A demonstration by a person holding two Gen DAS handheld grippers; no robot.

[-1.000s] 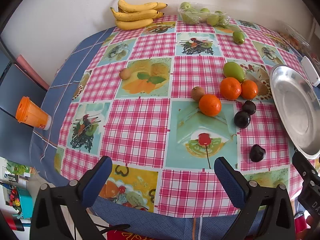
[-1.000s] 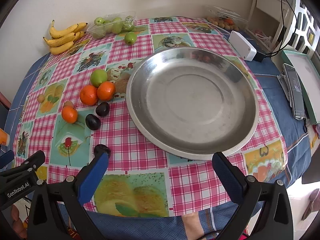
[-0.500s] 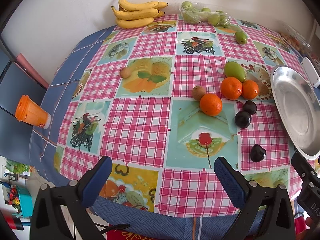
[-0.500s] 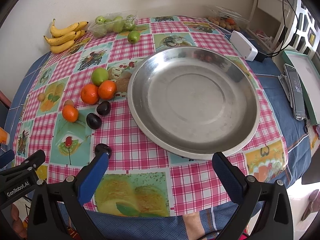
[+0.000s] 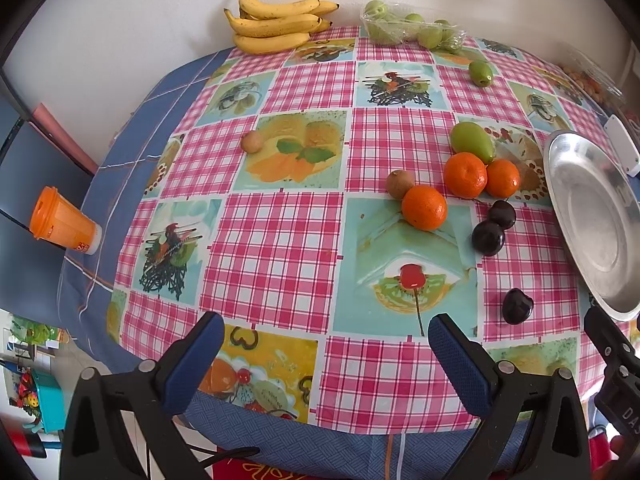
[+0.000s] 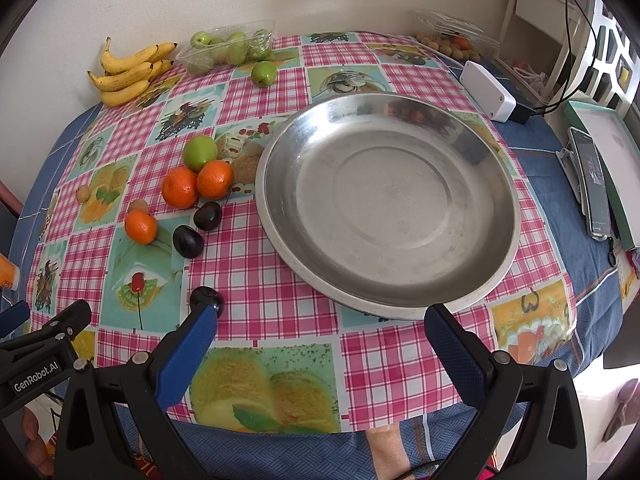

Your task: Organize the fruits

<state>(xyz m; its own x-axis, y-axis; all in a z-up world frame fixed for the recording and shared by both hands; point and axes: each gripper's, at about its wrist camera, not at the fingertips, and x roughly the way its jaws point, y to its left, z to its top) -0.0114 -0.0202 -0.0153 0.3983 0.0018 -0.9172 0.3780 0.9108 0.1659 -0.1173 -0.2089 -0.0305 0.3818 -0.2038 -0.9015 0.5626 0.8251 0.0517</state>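
Three oranges (image 5: 424, 207) (image 6: 179, 187), a green mango (image 5: 472, 142) (image 6: 200, 153), a small brown kiwi (image 5: 399, 184) and three dark plums (image 5: 487, 238) (image 6: 188, 241) lie loose on the checked tablecloth. To their right stands a wide steel dish (image 6: 384, 312) (image 5: 556, 184) with nothing in it. My left gripper (image 5: 324, 340) hovers open at the table's near edge, a short way before the fruit. My right gripper (image 6: 320, 324) is open in front of the dish; its left fingertip (image 6: 202, 320) sits beside the nearest plum (image 6: 206, 298) (image 5: 517, 306).
Bananas (image 5: 276, 24) (image 6: 128, 74), a clear tray of green fruit (image 6: 228, 48) and a lone green fruit (image 6: 263, 73) lie at the back. A small tan fruit (image 5: 252, 141) sits left. An orange cup (image 5: 60, 222) stands off-table left; a white box (image 6: 486, 90), phone (image 6: 592, 184) right.
Both views have shifted slightly, as if the grippers drew back a little and tilted down. No fruit has moved; both grippers stay open.
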